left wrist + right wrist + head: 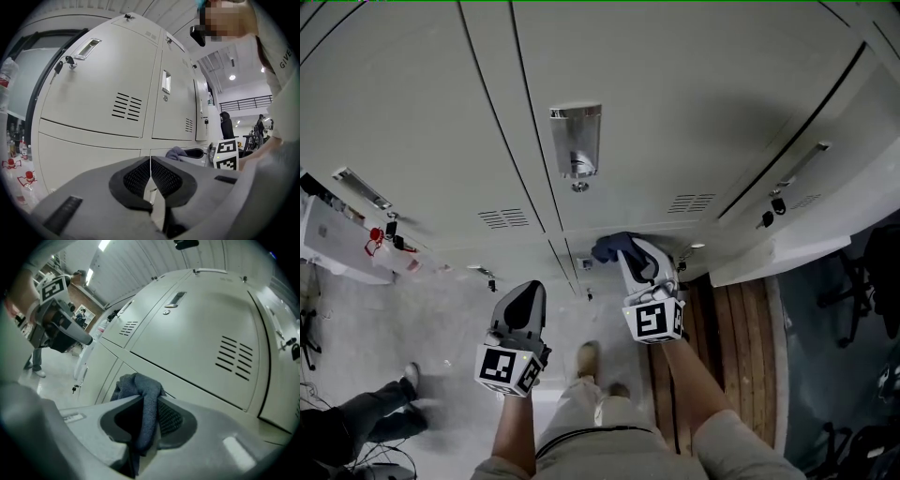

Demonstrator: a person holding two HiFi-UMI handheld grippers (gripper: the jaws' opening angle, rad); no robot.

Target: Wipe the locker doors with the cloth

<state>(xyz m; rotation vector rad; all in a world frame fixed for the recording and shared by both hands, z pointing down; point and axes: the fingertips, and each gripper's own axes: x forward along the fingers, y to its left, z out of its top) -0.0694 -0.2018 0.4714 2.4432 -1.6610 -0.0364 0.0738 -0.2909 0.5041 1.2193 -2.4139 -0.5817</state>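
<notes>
Pale grey locker doors (675, 112) are seen from above, fitted with a metal handle (576, 139), vent slots (504, 218) and keys (771, 208) hung in a lock. Bottles with red caps (28, 180) are stood beside the lockers at the left, and another person's legs (384, 408) are seen on the floor there. The blue-grey cloth (140, 394) is pinched between the jaws of the right claw (147, 401), bunched past the tips and held near a lower door; contact cannot be told. The left claw (150, 161) is held closed on nothing, its pads pressed together, apart from the doors. On a sleeve (283, 56) the letters "GIVE" are read, cut off at the edge.
</notes>
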